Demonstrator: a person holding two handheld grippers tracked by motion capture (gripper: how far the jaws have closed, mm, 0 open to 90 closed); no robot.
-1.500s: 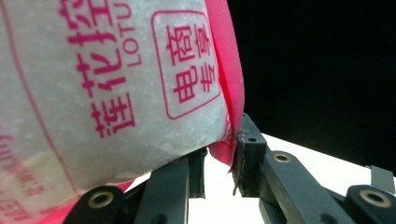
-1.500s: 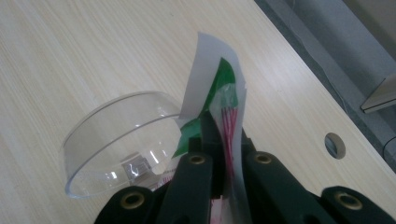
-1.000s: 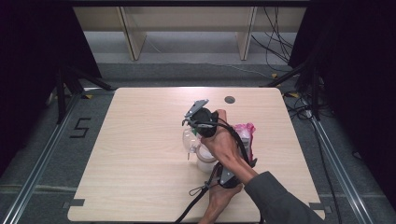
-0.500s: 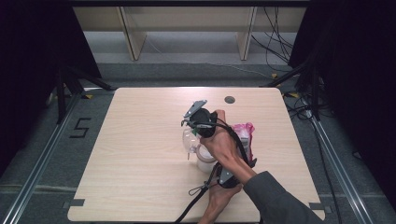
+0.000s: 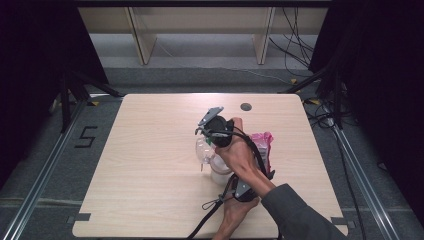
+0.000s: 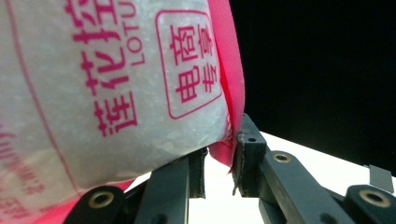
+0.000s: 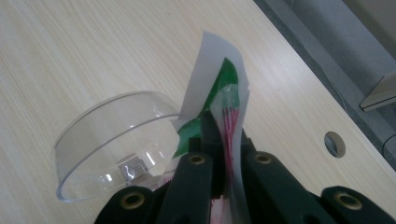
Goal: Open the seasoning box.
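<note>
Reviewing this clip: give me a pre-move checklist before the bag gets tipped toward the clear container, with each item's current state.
1. Right hand-held gripper clamped on the bag's top edge: ok, jaws closed on the film.
2. Left hand-held gripper gripping the bag's pink corner: ok, the seam sits between its jaws.
3. Clear container close beside the bag: ok, its open rim sits right next to the clamped film.
4. Bag already opened: cannot tell, no opening visible.
5. Container steady on the table: cannot tell, the hand covers it in the high view.
6. Sugar-like contents contained: ok, no spill visible on the table.
</note>
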